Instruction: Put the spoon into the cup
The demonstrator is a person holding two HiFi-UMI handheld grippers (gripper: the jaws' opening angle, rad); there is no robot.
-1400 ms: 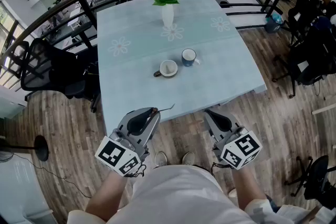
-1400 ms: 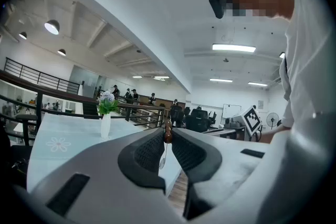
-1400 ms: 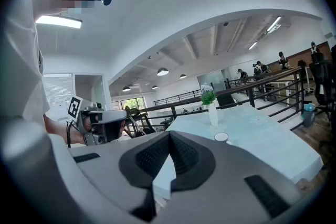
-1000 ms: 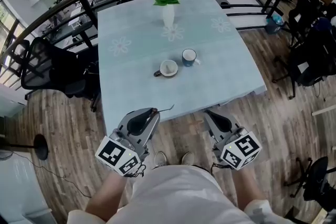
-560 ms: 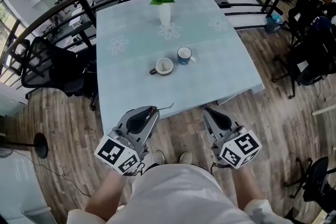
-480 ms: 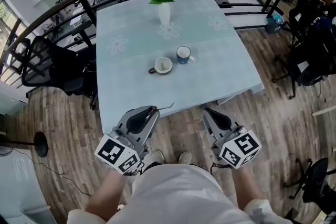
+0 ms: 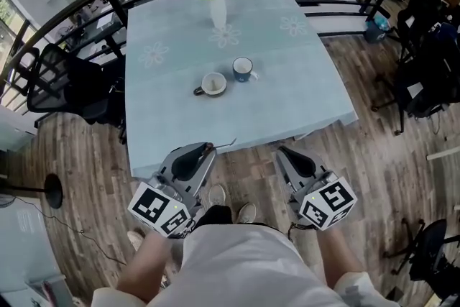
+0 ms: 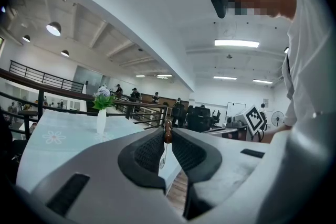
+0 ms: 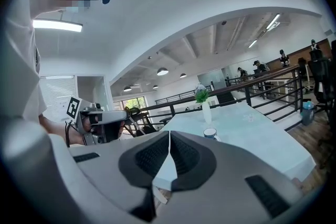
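Note:
My left gripper [image 7: 210, 148] is held low in front of the body, just short of the table's near edge, shut on a thin spoon [image 7: 224, 145] that sticks out to the right. In the left gripper view the spoon [image 8: 168, 137] is pinched at the jaw tips of the left gripper [image 8: 167, 131] and hangs down between them. A white cup [image 7: 213, 83] with a brown handle stands mid-table beside a blue mug [image 7: 242, 68]. My right gripper [image 7: 280, 152] is shut and empty. Over the right gripper [image 9: 169, 134] the blue mug [image 9: 210, 133] shows.
The table [image 7: 180, 122] has a pale blue cloth and a white vase [image 7: 218, 11] with flowers at its far side. A black office chair [image 7: 61, 83] stands left, more chairs [image 7: 431, 61] right, and a dark railing [image 7: 86, 7] runs behind. Wooden floor lies below the grippers.
The table, cups and vase have slid up and left in the head view, farther from the grippers. Both grippers keep their pose; the spoon stays in the left one.

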